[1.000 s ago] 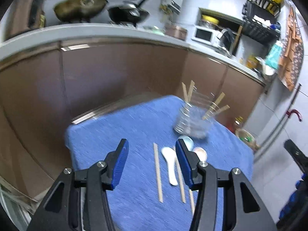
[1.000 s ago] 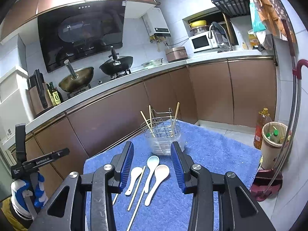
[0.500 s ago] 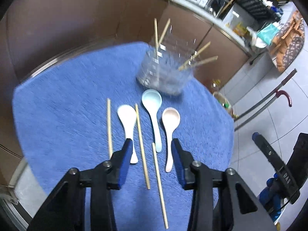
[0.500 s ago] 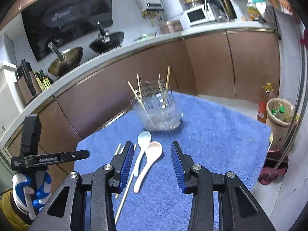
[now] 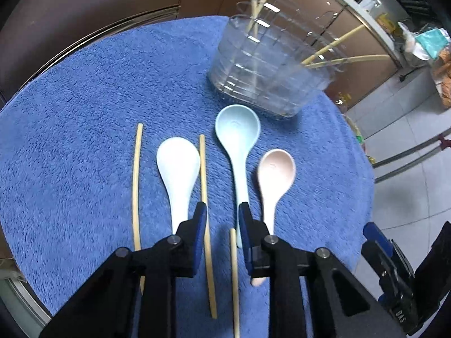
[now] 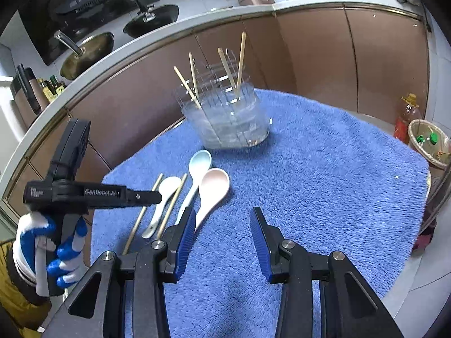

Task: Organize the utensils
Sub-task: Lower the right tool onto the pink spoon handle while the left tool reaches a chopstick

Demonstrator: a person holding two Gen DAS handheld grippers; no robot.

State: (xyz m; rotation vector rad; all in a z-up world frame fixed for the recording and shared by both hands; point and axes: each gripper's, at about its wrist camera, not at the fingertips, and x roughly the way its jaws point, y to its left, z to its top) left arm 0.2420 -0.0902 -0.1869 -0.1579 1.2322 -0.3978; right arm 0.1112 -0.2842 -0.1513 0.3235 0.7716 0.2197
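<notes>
Left tool (image 5: 220,211) hangs released low over the utensils; right tool (image 6: 222,222) waits released beside them.

Its blue pads straddle two pale wooden chopsticks (image 5: 203,186) on the blue towel-covered tabletop (image 5: 84,90), tight between the white ceramic spoon (image 5: 177,169) and pale blue ceramic spoon (image 5: 238,140); closing may snag a spoon handle or pinch pile. The clear plastic holder (image 5: 267,76) stands beyond.

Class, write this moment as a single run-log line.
left gripper: open, low over chopsticks | right gripper: open, empty | spoons: on blue towel | holder: four chopsticks inside
</notes>
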